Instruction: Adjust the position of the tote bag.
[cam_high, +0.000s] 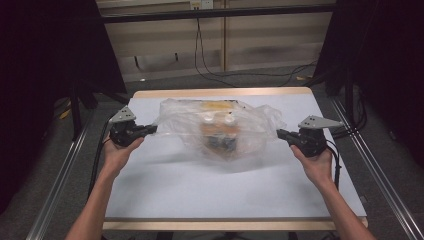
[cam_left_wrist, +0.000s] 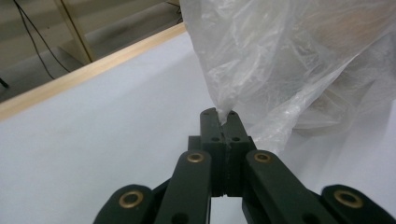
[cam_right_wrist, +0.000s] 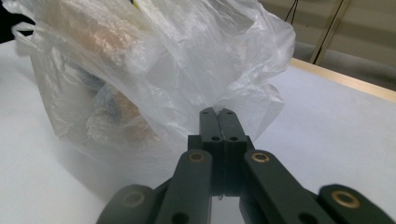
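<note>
A clear, whitish plastic bag (cam_high: 220, 127) shows orange-brown and dark contents with two white caps, above a white desk (cam_high: 200, 185) edged in pale wood. The left gripper (cam_high: 150, 129) and right gripper (cam_high: 281, 134) are black with brass-coloured pivots, each topped by a grey plate. Black cables (cam_high: 210, 60) cross the grey floor (cam_high: 165, 82).
</note>
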